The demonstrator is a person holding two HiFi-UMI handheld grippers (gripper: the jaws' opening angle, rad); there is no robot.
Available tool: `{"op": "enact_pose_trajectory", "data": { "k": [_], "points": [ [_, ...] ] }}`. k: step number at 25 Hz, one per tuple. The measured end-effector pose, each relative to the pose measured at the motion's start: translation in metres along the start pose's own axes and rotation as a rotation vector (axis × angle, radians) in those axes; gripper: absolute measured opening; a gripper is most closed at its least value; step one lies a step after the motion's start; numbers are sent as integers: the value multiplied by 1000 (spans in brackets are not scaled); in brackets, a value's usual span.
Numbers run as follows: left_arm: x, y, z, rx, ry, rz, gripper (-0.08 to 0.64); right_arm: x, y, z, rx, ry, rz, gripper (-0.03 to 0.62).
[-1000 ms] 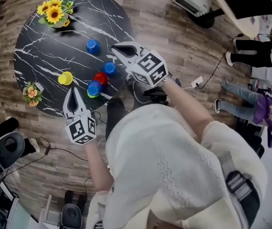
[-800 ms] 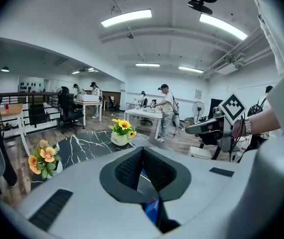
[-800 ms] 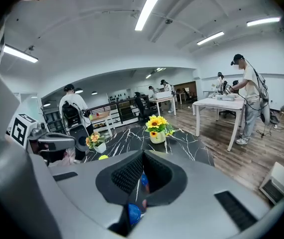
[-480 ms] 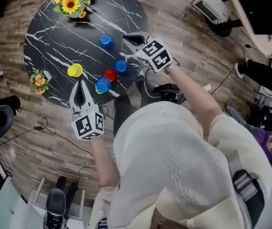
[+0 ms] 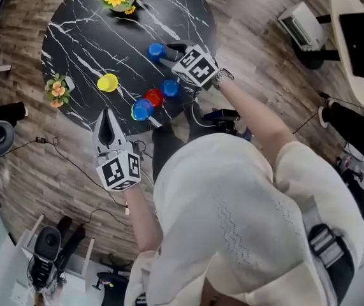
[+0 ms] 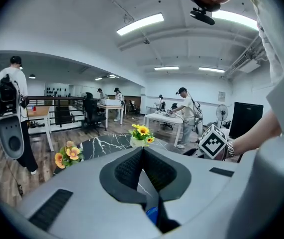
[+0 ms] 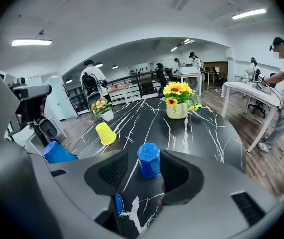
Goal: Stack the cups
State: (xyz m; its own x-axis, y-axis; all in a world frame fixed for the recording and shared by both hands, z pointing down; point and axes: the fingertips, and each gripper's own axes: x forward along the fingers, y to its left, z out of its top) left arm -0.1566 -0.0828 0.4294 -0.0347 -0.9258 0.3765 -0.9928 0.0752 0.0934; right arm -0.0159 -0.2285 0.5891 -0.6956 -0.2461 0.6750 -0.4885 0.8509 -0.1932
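Opening in the last half second, the jaws of my right gripper [image 5: 169,48] stood spread, and the gripper had dropped from above the cluster to the far blue cup [image 7: 148,160]. That cup stood upside down on the black marble table [image 5: 80,37] between the pads, which were not yet pressing it. I judged this the approach to a pick, with closing next. My left gripper [image 5: 108,120] hung at the table's near edge, jaws pressed together on nothing. In the head view the right jaws covered part of that cup. The near stack [image 5: 141,109] showed blue over green, but I could not tell how many cups it held. The left gripper view gave only a blue sliver under its jaws.
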Motion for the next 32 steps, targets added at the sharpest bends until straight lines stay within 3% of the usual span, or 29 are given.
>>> {"op": "enact_pose_trajectory", "data": {
  "k": [7,15,24,32],
  "points": [
    [-17,15,-8,-39,8,122,21,37,-8,-13,-51,87,11,246],
    [-28,26,-16,-56,10,192,21,58,-8,-18,-76,124,22,250],
    [-42,35,-24,-62,12,216,21,62,-12,-23,-69,130,-35,207],
    [-45,39,-35,-54,16,178,21,43,-14,-13,-50,89,-75,206]
  ]
}}
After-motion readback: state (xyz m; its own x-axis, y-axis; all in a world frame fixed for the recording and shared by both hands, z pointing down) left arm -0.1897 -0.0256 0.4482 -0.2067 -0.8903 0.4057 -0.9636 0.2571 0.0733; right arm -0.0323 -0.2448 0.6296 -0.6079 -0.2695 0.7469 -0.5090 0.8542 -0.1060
